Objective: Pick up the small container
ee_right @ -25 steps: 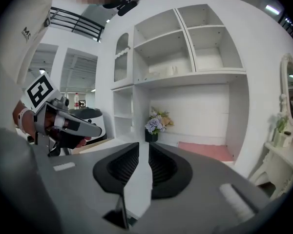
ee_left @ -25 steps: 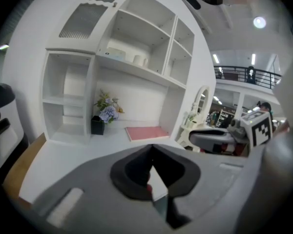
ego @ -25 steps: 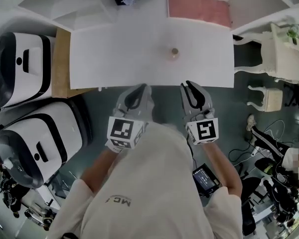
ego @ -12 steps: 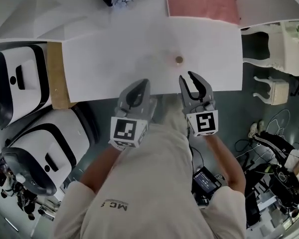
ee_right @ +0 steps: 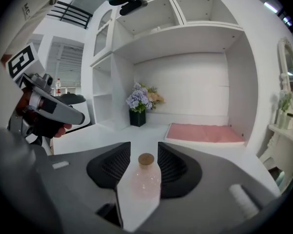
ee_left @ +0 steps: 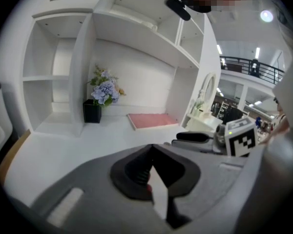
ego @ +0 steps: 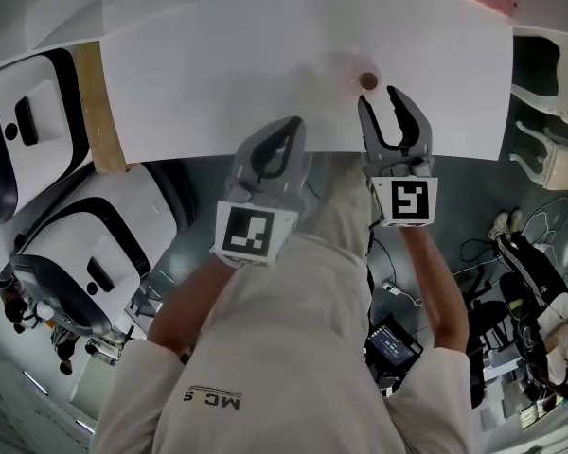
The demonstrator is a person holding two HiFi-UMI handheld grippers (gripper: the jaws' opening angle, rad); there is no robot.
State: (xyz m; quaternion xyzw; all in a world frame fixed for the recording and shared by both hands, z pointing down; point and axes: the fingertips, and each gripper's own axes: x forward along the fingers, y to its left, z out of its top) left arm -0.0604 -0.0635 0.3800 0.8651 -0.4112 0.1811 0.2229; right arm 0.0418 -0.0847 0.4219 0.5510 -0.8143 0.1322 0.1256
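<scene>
Right gripper (ego: 380, 102): I see its jaws opening, already spread wide. The pads press on nothing.
Small container (ee_right: 145, 179): it stands upright on the white worktop (ego: 218, 83). In the right gripper view it sits in line with the gap between the jaws. From the head view it is just past the tips, near the worktop's front edge, and I see no contact with either jaw.
Left gripper (ego: 292, 126): I read its jaws as pressed together at the tips, with nothing between them. It hangs at the worktop's front edge, beside the right gripper.
Shapes and materials: the container is a rounded, translucent pink bottle with a flat brown cap that looks like cork. Both grippers have grey shells and dark ribbed pads. The worktop is smooth and matt.
Further back: a pink mat (ee_right: 205, 132) lies flat, and pale blue flowers stand in a black pot (ee_right: 137, 117).
Writing: I can read "MC" on the person's shirt (ego: 213, 400). Each gripper's marker cube (ego: 405, 201) shows black-and-white squares, no words.
</scene>
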